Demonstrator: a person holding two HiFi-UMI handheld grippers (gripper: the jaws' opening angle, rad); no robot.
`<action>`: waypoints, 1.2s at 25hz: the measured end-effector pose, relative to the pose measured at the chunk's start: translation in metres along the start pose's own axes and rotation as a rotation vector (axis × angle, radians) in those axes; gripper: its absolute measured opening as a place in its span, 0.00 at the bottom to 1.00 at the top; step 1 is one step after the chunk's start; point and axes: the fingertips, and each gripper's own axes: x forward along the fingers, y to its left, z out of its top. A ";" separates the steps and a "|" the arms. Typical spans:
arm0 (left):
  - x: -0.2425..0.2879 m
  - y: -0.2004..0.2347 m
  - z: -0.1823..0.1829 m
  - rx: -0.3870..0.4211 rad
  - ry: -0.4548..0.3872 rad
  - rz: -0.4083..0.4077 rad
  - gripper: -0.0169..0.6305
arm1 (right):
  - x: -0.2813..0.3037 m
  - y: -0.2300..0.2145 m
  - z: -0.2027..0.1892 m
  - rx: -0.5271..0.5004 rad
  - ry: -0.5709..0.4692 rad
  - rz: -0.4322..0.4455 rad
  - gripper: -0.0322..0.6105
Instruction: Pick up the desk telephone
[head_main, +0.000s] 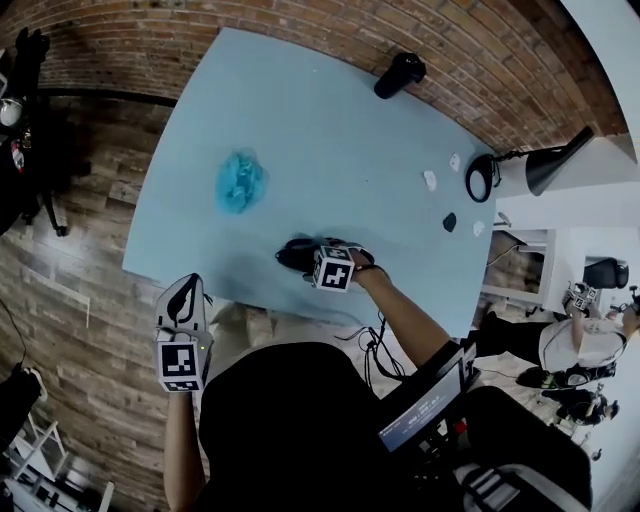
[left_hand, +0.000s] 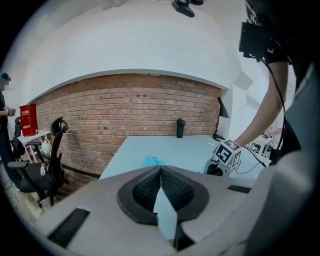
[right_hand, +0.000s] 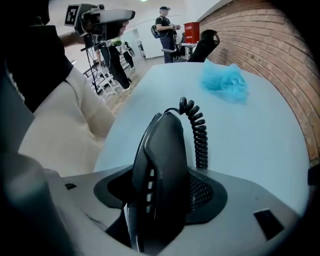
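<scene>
The right tongs (right_hand: 162, 200) stand spread astride the desk telephone (head_main: 298, 254) at the surface's (head_main: 330, 130) 6 o'clock edge, the left tongs (left_hand: 160, 172) idle and pressed together; next, I judge, squeeze squarely and lift, minding the coiled cord (right_hand: 196, 135).

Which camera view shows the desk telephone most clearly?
The right gripper view: the desk telephone fills the middle, with its coiled cord. In the head view it is small, dark, partly behind the right gripper. The left gripper view hardly shows it.
</scene>
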 end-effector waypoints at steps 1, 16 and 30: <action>0.001 0.000 0.000 0.003 0.002 -0.001 0.06 | 0.002 -0.001 0.000 -0.004 0.002 -0.004 0.53; 0.010 -0.017 0.009 0.029 0.006 -0.052 0.06 | -0.005 -0.004 -0.005 0.034 -0.023 -0.014 0.53; 0.024 -0.026 0.015 0.045 -0.002 -0.100 0.06 | -0.004 0.000 0.001 0.073 -0.006 -0.030 0.53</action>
